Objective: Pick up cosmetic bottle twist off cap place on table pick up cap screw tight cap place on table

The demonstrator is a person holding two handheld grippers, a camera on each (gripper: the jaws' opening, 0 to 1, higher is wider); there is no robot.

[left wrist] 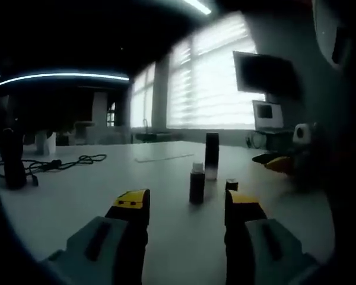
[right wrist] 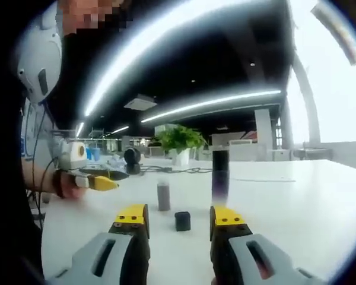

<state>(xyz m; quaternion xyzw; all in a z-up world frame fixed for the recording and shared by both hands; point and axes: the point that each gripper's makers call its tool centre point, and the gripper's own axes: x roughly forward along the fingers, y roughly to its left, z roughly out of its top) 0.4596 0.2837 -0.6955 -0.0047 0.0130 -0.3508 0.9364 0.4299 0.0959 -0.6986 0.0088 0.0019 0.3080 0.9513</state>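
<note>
Altogether three small task items stand on the white table (right wrist: 296, 196): one short dark bottle (right wrist: 164, 196) with its neck bare, one tall dark cylinder (right wrist: 220, 175), and one small black cap (right wrist: 182, 221) lying loose on the tabletop. In the right gripper view the cap sits nearest, just beyond the yellow tips of the right gripper (right wrist: 178, 217) and roughly between them; the bottle stands a little farther off to the left, and the tall cylinder is to the right and farther again. None of the three touches another. The right gripper's two jaws stand well apart with nothing held between them. In the left gripper view the same three things show from another side: the bottle (left wrist: 196, 184) near the middle, the tall cylinder (left wrist: 212, 155) just behind it to the right, and the cap (left wrist: 231, 184) to the right, close to one yellow tip. The left gripper (left wrist: 187, 205) is likewise spread wide and empty, low over the table. At the left of the right gripper view a person's hand (right wrist: 68, 184) holds that other gripper by its grip. One black cable (left wrist: 59, 162) trails across the far left of the table, and one potted plant (right wrist: 179, 141) stands at the far end.
</note>
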